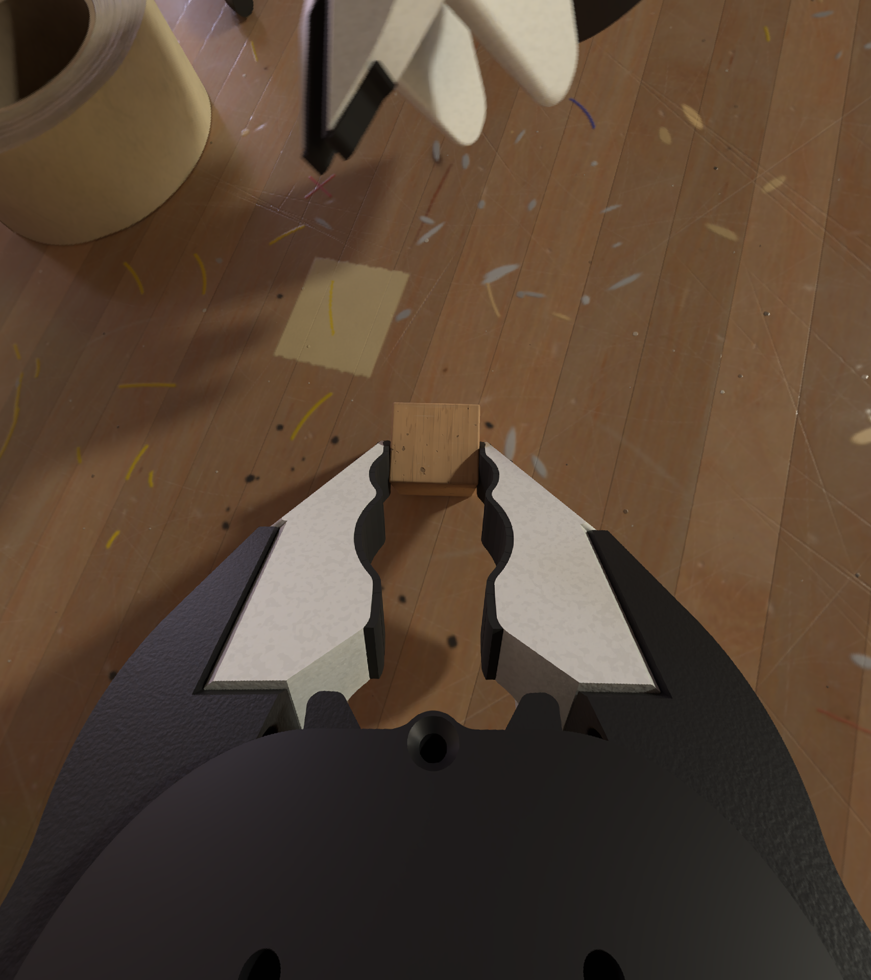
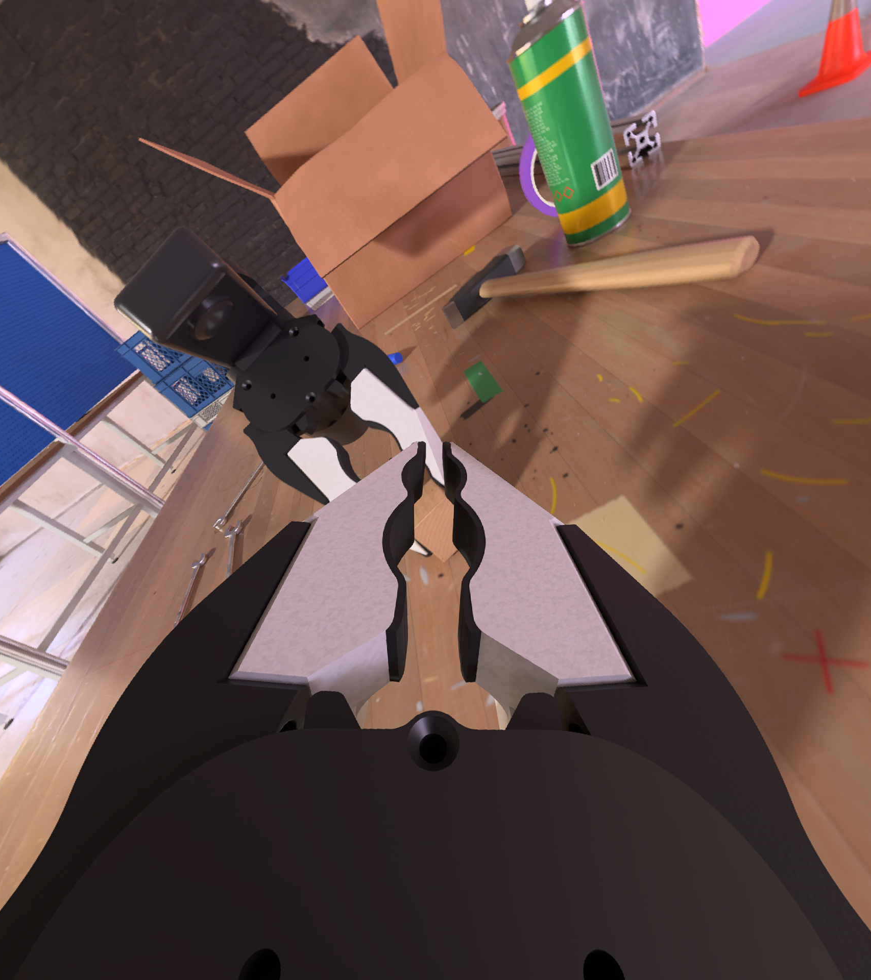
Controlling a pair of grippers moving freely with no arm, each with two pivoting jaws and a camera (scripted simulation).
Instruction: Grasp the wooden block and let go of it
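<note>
The small wooden block sits between the fingertips of my left gripper. Both tips touch its sides, so the gripper is shut on it, low over the wooden table. I cannot tell whether the block rests on the table. The block also shows in the right wrist view, through the narrow gap between my right gripper's fingers. My right gripper is shut and empty. It hovers above and beyond the block, and it appears at the top of the left wrist view.
A roll of tan tape stands at the far left, with a tape patch just past the block. A cardboard box, green spray can, hammer and small green block lie farther off. Wrenches lie by the table edge.
</note>
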